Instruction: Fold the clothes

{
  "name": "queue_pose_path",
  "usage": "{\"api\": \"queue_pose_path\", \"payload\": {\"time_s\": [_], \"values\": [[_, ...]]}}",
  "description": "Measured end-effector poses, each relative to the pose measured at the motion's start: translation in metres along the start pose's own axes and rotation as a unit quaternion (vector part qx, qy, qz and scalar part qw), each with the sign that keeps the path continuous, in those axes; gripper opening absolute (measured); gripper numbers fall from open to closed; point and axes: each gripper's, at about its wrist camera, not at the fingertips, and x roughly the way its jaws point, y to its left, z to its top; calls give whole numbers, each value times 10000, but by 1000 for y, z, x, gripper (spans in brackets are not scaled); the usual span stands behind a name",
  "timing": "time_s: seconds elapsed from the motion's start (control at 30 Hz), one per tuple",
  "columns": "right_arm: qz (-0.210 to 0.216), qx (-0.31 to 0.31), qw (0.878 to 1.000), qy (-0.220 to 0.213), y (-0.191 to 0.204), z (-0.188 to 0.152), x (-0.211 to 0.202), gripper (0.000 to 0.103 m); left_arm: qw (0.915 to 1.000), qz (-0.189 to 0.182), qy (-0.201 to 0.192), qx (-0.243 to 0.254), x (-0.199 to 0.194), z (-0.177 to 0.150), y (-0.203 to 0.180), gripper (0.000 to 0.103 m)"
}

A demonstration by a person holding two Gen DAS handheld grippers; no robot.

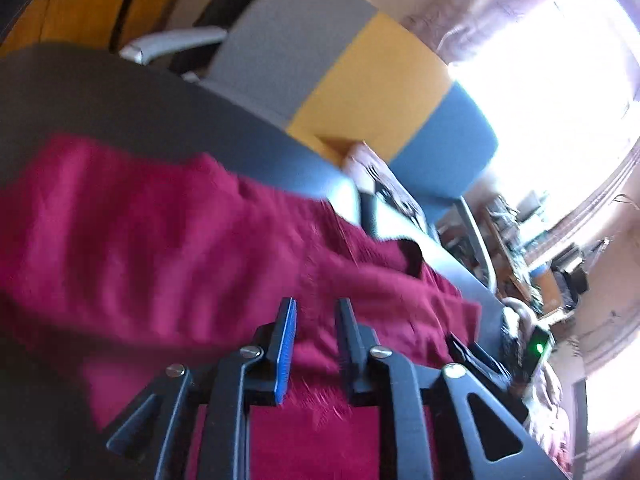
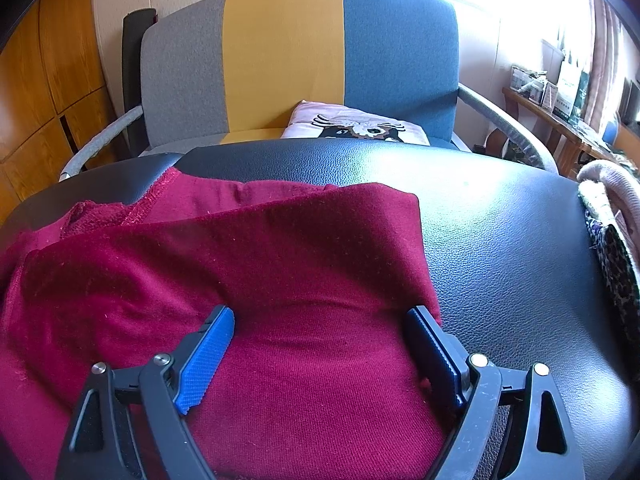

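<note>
Both grippers at the maroon garment (image 2: 224, 280) on the black table (image 2: 500, 240).

The right gripper (image 2: 320, 332) has its fingers wide apart, pressed on the cloth's folded near part, its right finger at the cloth's edge. The left gripper (image 1: 316, 320), in a blurred view, has fingers only narrowly apart with cloth between them; a firm grip cannot be told. A striped chair (image 2: 300, 52) stands at 12 o'clock beyond the table, a cushion (image 2: 356, 126) on its seat.
</note>
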Motion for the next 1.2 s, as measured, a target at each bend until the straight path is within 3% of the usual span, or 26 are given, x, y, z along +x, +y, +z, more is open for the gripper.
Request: {"api": "queue_pose_path", "payload": {"time_s": [0.1, 0.2, 0.3, 0.37, 0.4, 0.43, 0.5, 0.53, 0.6, 0.7, 0.73, 0.83, 0.93, 1.1, 1.17, 1.2], "values": [[43, 3, 10000, 12, -1, 0, 0, 91, 9998, -78, -168, 78, -18, -26, 1, 25], [51, 3, 10000, 22, 0, 0, 0, 92, 9988, 181, -322, 324, -31, -48, 0, 25], [36, -14, 10000, 56, 1, 1, -1, 92, 9966, 637, -212, 481, -25, -72, 8, 25], [29, -46, 9999, 106, 3, 4, -3, 92, 9964, 637, -311, 464, -23, -83, 13, 23], [28, -73, 9999, 130, 5, 6, -5, 89, 9964, 598, -381, 455, -22, -87, 17, 23], [117, -54, 9999, 37, 9, 9, -13, 77, 9965, 568, -425, 443, -22, -89, 19, 23], [319, -5, 9993, -183, 18, 14, -31, 59, 9967, 527, -457, 413, -20, -90, 19, 23], [525, 22, 9983, -249, 24, 17, -38, 58, 9968, 504, -468, 398, -20, -91, 20, 23], [1456, -85, 9890, -248, 55, 22, -54, 58, 9971, 455, -480, 367, -22, -91, 22, 23], [2701, -295, 9622, 165, 110, 24, -60, 58, 9975, 381, -498, 320, -24, -92, 25, 23], [2928, -323, 9551, 306, 125, 23, -58, 58, 9976, 356, -503, 304, -25, -92, 26, 23], [3270, -313, 9420, 689, 168, 22, -45, 58, 9979, 282, -521, 258, -27, -92, 29, 23], [3110, -312, 9456, 905, 199, 22, -28, 60, 9981, 208, -539, 211, -29, -92, 31, 23], [3026, -64, 9461, 1157, 213, 20, -7, 60, 9982, 124, -562, 171, -30, -94, 34, 22], [3012, -224, 9467, 1123, 220, 20, -12, 38, 9982, 109, -568, 169, -30, -94, 35, 22], [2982, -432, 9468, 1128, 226, 18, -16, 17, 9982, 114, -569, 179, -29, -95, 34, 22]]}}
